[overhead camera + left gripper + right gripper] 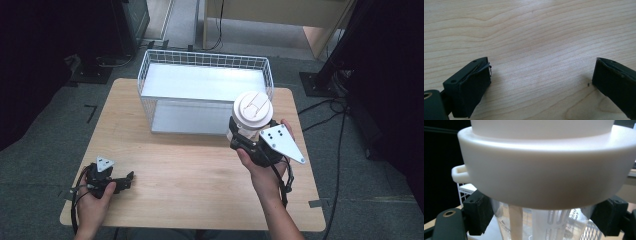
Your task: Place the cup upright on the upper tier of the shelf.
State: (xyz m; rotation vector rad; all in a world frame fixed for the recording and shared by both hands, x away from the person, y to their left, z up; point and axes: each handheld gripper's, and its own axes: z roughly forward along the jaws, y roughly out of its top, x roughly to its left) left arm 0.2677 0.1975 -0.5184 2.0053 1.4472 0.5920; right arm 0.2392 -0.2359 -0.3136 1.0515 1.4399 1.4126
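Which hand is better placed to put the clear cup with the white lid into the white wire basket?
Right: its tongs already grip the cup beside the basket; the left tongs rest open.

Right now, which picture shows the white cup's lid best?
The high view: it looks down on the whole round lid, with the cup clamped in the right gripper near the wire basket. The right gripper view is too close, showing just the lid's side rim. The left gripper view shows bare table.
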